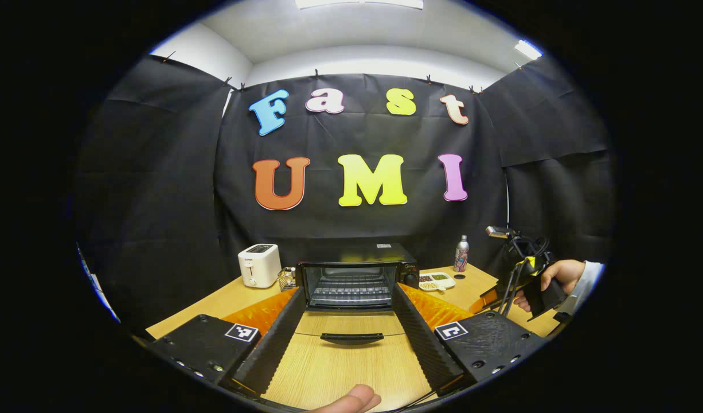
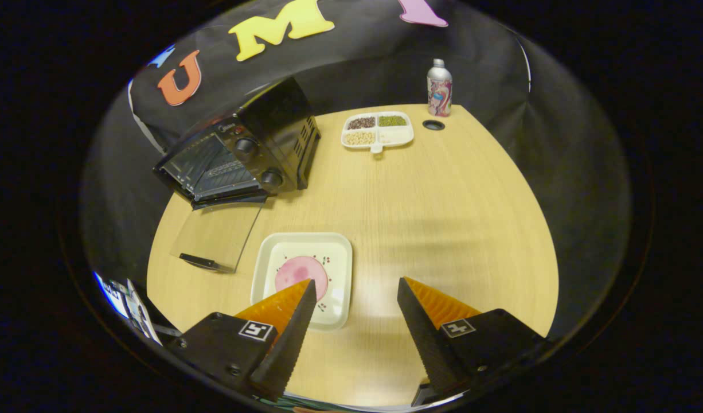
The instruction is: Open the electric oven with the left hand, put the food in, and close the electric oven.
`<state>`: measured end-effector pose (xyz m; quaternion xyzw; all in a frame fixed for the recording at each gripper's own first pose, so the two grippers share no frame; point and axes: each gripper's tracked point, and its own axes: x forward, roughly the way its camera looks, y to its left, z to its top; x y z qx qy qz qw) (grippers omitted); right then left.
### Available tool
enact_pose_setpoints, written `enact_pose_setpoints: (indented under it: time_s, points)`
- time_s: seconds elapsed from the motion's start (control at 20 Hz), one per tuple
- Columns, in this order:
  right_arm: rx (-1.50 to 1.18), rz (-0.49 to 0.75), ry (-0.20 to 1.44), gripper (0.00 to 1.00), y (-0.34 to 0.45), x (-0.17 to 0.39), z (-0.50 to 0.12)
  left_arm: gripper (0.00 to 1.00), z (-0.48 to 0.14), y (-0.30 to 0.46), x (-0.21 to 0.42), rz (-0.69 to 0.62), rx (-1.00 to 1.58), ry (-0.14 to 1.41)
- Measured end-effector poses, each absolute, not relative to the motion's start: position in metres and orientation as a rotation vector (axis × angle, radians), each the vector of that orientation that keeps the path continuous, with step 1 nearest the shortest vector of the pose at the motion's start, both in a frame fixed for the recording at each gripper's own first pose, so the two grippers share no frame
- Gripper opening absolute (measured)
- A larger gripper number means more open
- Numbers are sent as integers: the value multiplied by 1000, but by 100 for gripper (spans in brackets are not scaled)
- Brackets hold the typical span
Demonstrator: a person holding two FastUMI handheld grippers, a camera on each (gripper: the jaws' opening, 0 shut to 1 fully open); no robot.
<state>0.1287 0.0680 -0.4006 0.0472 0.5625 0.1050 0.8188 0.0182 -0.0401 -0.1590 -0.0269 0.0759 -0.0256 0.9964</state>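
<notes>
Oven door down flat, food not yet inside

In the left gripper view, left gripper spread wide with nothing between the fingers, aimed at the open electric oven; glass door lying flat on the wooden table, wire rack visible inside, back of the cavity too dark to read. At the right edge, the other tool partly cut off, held by a hand, fingers hard to make out there. Beside the oven a white toaster, a divided snack tray and a bottle. In the right gripper view, right gripper also spread and holding nothing, above the white square plate; pink round food on the plate, partly hidden behind one finger, well apart from the oven
</notes>
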Motion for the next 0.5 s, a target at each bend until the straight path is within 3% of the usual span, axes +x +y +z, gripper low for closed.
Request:
enact_pose_setpoints:
  time_s: [0.15, 0.35, 0.45, 0.5]
  points:
    - [153, 241, 1300, 74, 82, 130, -427, 96, -162, -35, 16, -44, -43, 152]
    - [177, 247, 1393, 49, 91, 133, -459, 96, -165, -35, 13, -46, -42, 158]
    - [224, 279, 1450, 22, 96, 132, -465, 96, -168, -34, 13, -42, -34, 163]
    - [243, 284, 1448, 3, 93, 138, -468, 96, -170, -33, 13, -37, -30, 169]
